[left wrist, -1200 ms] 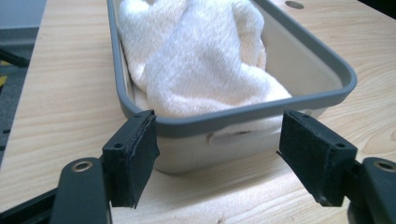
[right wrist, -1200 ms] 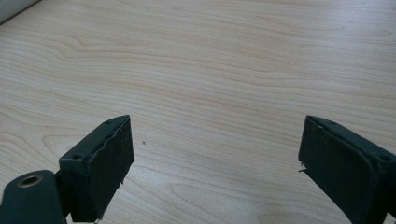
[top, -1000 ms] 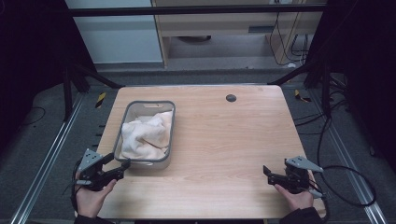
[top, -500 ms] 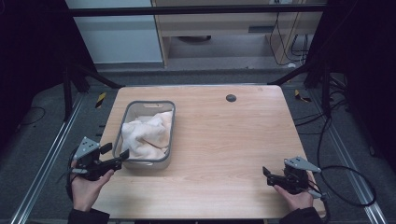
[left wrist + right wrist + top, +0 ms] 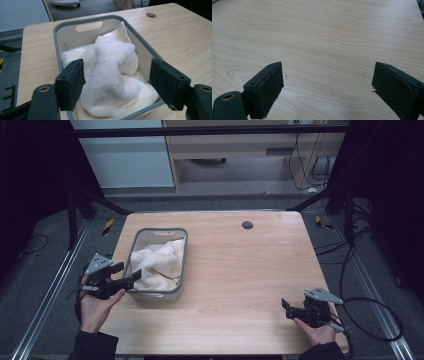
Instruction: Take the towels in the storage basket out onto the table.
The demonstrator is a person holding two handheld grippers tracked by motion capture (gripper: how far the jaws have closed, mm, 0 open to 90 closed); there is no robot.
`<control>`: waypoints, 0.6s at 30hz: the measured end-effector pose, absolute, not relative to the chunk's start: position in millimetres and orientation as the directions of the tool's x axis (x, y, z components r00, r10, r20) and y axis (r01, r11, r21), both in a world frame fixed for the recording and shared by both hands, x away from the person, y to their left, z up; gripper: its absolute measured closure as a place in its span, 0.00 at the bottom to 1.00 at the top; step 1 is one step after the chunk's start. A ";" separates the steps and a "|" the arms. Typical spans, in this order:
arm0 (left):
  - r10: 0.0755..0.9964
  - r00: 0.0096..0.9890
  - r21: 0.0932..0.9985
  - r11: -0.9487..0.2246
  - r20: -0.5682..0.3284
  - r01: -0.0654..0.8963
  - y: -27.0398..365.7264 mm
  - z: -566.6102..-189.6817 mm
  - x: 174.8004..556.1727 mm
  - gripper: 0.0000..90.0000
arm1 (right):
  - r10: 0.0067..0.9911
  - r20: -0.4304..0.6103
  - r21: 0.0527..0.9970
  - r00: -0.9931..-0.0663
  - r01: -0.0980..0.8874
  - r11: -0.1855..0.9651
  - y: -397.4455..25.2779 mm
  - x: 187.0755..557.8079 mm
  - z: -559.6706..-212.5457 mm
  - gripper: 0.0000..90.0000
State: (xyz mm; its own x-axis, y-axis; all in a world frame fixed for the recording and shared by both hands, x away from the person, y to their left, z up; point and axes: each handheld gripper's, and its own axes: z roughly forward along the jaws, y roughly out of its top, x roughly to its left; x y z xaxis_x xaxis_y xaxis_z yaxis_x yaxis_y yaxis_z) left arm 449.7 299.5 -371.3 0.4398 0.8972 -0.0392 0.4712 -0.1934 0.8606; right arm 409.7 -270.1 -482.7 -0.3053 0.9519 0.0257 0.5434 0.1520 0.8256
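Note:
A grey plastic basket (image 5: 177, 295) stands on the left part of the wooden table, with a crumpled cream towel (image 5: 157, 262) inside it. In the left gripper view the towel (image 5: 110, 82) bulges between the wide-apart jaws over the basket's near rim (image 5: 140, 113). My left gripper (image 5: 127, 275) is open, raised at the basket's near left corner, its jaws reaching over the rim. My right gripper (image 5: 286, 309) is open near the table's front right, over bare wood, holding nothing.
A round cable hole (image 5: 247, 225) sits in the table near its far edge. Bare wood (image 5: 324, 45) stretches between the basket and the right gripper. Dark frame bars and cables surround the table; a black cable (image 5: 370, 320) loops off the right side.
My left gripper has lifted and moved forward and right, from the table's front left edge up to the basket's near rim. The right gripper has stayed put.

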 end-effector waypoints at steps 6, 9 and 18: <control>0.889 0.456 0.841 -0.228 -0.025 0.490 296.8 -365.9 459.3 0.32 | 0.952 0.023 0.825 -0.304 0.543 0.154 -270.3 409.9 -482.7 0.11; 0.884 0.468 0.834 -0.240 -0.024 0.497 295.5 -363.4 461.6 0.32 | 0.952 0.030 0.826 -0.303 0.544 0.148 -270.4 409.6 -482.4 0.11; 0.872 0.488 0.795 -0.310 0.019 0.522 281.3 -354.6 477.2 0.32 | 0.951 0.031 0.821 -0.308 0.550 0.151 -270.5 410.7 -482.8 0.10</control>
State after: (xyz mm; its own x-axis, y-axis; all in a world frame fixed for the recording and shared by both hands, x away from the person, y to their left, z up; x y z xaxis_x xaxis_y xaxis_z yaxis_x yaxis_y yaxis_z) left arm 477.2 281.3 -354.6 0.4883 0.8724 0.0191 0.5220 -0.3095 0.7948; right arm 410.7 -270.5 -482.8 -0.3083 0.9508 0.0311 0.5498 0.1514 0.8215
